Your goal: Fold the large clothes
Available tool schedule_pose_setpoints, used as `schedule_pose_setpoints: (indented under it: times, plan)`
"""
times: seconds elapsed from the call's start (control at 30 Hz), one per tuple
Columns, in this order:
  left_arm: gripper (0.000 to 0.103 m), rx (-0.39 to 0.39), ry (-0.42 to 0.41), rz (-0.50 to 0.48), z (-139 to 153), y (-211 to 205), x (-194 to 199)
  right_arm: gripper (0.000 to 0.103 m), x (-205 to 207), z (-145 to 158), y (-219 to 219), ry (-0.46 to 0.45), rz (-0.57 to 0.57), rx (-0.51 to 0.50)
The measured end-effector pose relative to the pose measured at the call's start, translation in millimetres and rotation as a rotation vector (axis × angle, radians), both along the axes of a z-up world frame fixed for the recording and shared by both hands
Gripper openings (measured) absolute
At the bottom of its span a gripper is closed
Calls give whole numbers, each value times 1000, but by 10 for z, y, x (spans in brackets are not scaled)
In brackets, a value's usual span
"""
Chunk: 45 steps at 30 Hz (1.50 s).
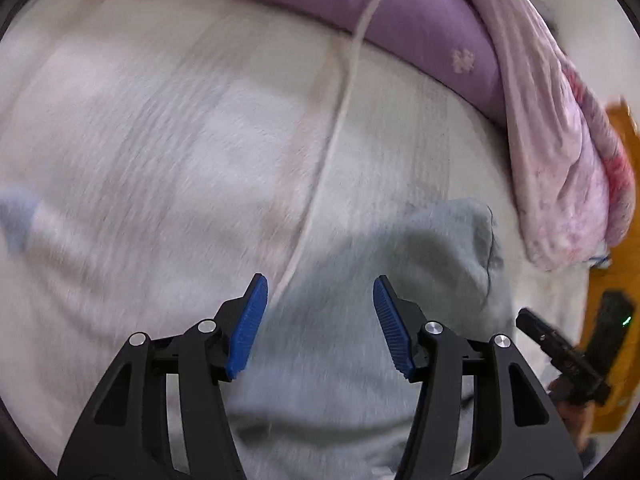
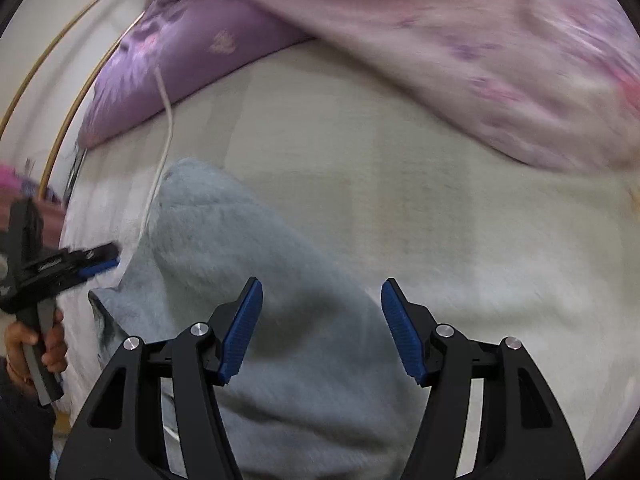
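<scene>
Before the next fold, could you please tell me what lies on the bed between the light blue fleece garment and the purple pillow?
In the right wrist view, only bare cream bedsheet separates the light blue fleece garment from the purple pillow, apart from a thin white cord running between them.

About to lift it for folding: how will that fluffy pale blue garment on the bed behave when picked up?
The pale blue garment looks plush and lies in soft humps, so it will probably flop and sag. Its fuzzy nap should grip the ribbed pads rather than slip.

Place: a bedroom at home, as I see it from my rig.
Upper frame: purple pillow, pink floral quilt bunched up.
Centre: pale bedsheet over the mattress.
Right edge: orange wooden floor.
</scene>
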State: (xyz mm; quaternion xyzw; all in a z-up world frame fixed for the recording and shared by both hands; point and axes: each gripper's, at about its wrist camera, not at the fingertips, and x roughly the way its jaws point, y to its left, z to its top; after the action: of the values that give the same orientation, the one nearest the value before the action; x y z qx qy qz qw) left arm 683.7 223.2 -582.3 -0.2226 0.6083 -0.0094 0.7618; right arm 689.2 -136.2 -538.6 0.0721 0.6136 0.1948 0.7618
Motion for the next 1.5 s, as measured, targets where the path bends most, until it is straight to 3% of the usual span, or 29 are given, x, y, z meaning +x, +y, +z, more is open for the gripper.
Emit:
schedule_pose_setpoints:
  times: [0.1, 0.23, 0.3, 0.33, 0.43, 0.6, 0.77, 1.0, 1.13, 1.23, 1.4, 1.5]
  plan:
    - [57, 18, 17, -65, -112, -167, 177, 59, 107, -91, 194, 8, 57, 9]
    - [56, 176, 16, -164, -248, -362, 254, 57, 230, -311, 267, 56, 65, 35]
    - [27, 246, -9, -189, -230, -416, 238, 15, 232, -329, 281, 44, 61, 38]
    - [3, 238, -10, -209, -228, -439, 230, 9, 225, -320, 294, 37, 67, 36]
    - [3, 283, -48, -238, -121, -488, 167, 6, 113, -155, 335, -41, 91, 11]
    - [3, 234, -179, -190, 394, -332, -155, 6, -170, 321, 269, -182, 88, 16]
    - [3, 205, -277, -147, 874, -284, -618, 6, -755, 871, 157, -304, 120, 63]
    - [3, 207, -299, -124, 1170, -457, -1674, 6, -1822, 1156, 134, -309, 170, 49]
    - [3, 209, -282, -102, 1093, -581, -2386, 6, -2429, 1102, 123, -290, 178, 9]
    - [3, 163, -208, -63, 845, -623, -2827, 6, -2861, 829, 72, -196, 168, -17]
    - [3, 154, -113, -55, 461, -725, -3368, 6, -3266, 435, -6, -69, 126, -5]
    - [0, 166, -79, -53, 313, -759, -3557, 6, -3379, 331, -3, -62, 129, -27]
